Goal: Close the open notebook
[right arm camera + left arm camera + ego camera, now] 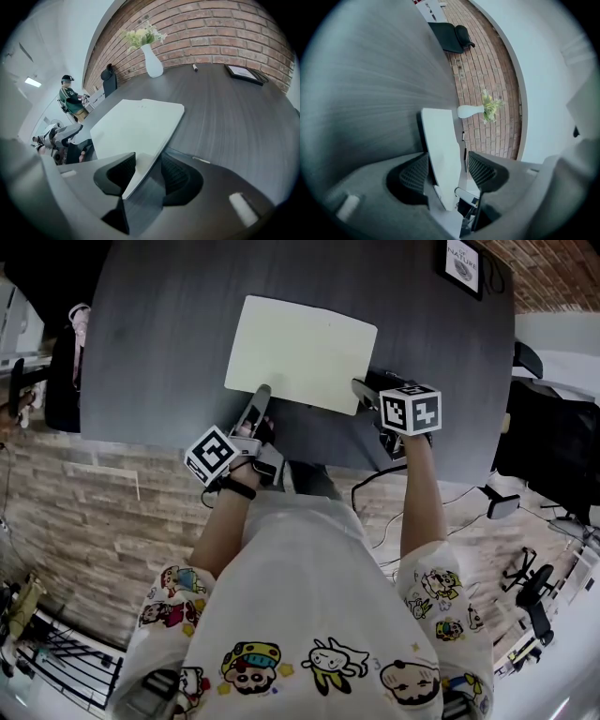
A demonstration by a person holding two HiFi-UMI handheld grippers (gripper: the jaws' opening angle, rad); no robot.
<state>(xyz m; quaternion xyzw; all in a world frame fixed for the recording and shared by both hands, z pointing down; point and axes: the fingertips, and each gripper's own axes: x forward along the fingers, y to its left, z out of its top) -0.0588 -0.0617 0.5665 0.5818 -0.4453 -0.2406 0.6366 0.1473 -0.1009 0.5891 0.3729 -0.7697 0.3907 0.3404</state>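
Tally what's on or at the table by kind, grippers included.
Notebook: 1
Vase with flowers: 1
Framed picture: 1
Small pale object, kind unclear: 1
Grippers: 2 (left gripper, right gripper)
Total: 6

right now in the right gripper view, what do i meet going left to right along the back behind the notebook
person → chair → vase → small pen-like thing → frame
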